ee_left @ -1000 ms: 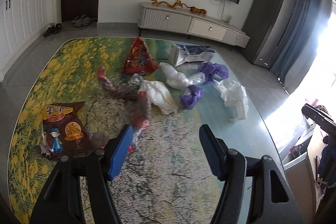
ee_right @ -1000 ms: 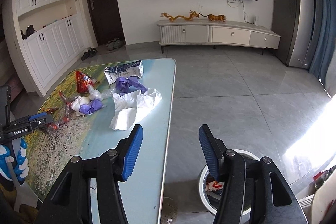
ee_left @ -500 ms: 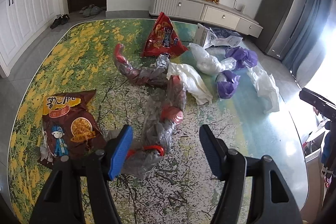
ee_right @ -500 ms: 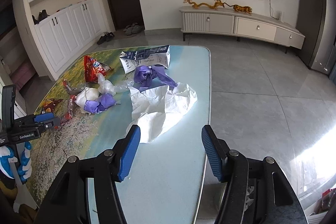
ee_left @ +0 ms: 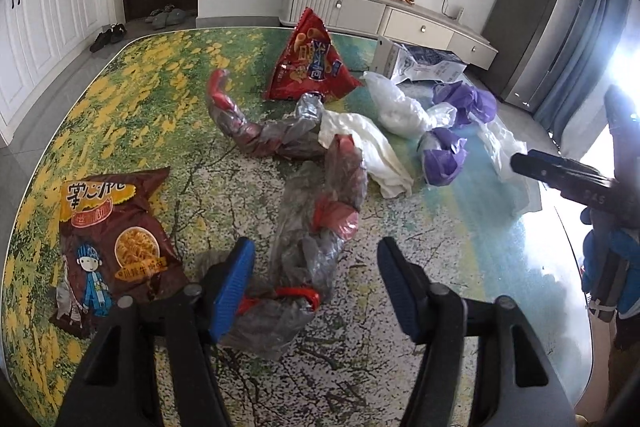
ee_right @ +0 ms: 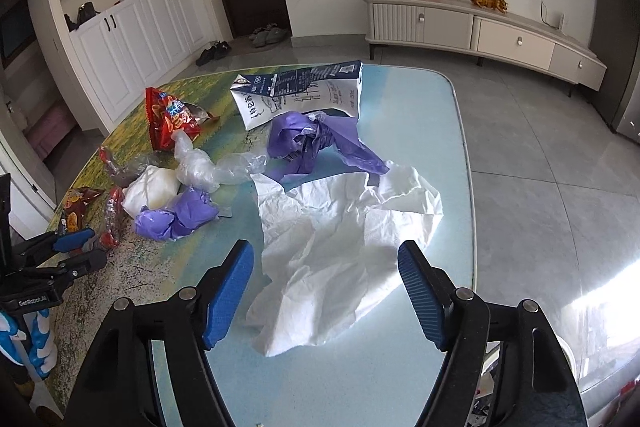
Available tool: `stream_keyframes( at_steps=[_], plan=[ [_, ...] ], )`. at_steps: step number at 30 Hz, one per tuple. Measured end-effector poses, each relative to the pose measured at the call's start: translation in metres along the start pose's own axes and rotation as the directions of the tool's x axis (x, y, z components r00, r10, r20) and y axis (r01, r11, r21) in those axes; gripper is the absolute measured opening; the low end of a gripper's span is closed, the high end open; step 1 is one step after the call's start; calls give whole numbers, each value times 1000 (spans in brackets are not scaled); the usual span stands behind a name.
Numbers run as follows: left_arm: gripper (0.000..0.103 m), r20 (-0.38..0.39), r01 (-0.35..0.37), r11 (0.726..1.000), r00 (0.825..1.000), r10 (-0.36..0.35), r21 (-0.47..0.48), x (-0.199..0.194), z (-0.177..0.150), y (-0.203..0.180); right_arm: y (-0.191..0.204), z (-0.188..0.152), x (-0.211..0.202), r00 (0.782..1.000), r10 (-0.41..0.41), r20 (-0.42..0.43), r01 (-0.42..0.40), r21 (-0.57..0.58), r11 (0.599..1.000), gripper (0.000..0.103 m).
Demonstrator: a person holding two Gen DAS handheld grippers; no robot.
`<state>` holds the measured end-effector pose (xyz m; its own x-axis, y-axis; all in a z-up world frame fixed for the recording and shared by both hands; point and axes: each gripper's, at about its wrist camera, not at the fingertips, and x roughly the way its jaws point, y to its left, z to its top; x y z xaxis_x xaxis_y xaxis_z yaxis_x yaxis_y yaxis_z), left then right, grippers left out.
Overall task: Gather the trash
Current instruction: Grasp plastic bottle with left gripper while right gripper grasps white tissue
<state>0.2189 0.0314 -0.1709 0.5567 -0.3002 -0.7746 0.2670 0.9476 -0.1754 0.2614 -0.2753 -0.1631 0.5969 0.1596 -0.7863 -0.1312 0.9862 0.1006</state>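
Trash lay scattered across the flower-printed bench (ee_left: 120, 99) as two hand-held grippers closed in from opposite sides. The left gripper (ee_left: 316, 283) hung low over a crumpled clear plastic bag with red trim (ee_left: 308, 247), its blue-padded jaws spread wide with the bag's near end between them; whether the left pad touched the plastic could not be told. Just left of it lay a brown snack packet (ee_left: 112, 239), and farther back a red chip bag (ee_left: 310, 63) stood tilted on the bench.

The right gripper (ee_right: 326, 291) hovered over a large crumpled white paper sheet (ee_right: 344, 243) near the bench's blue edge, its jaws likewise wide apart and gripping nothing, the sheet lying between them. Beyond the paper sat a purple plastic bag (ee_right: 316, 139), touching it, and a flattened blue-and-white milk carton (ee_right: 300, 91). A second, smaller purple wad (ee_right: 176, 215) lay beside a white bundle (ee_right: 150, 189) and a clear bag (ee_right: 208, 171), toward the bench's middle.
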Motion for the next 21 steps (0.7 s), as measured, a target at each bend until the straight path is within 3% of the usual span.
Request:
stream_keyframes(
  at_steps=[6,9,11,12,21],
  plan=[
    [23,1,18,999,1000,-18,32,0,-2,-5,2,-6,11,999,-35,-29,34,-7,999,57],
    [16,9,37,999,999,-37,22,-1,-4,-5,2,-11,8,997,-69,-20,68,-24,997,42],
    [13,20,47,999,999,-47,16,-3,-6,-5,1,-13,5,997,-73,-22,72,-25,997,15],
    [12,24,54,998,998,-54,12,-4,-7,-5,1,-15,4,997,-72,-26,71,-26,997,11],
    [10,84,96,995,992,-95,-16,-42,-20,-1,20,-41,-21,999,-30,-40,29,-37,999,5]
  ],
)
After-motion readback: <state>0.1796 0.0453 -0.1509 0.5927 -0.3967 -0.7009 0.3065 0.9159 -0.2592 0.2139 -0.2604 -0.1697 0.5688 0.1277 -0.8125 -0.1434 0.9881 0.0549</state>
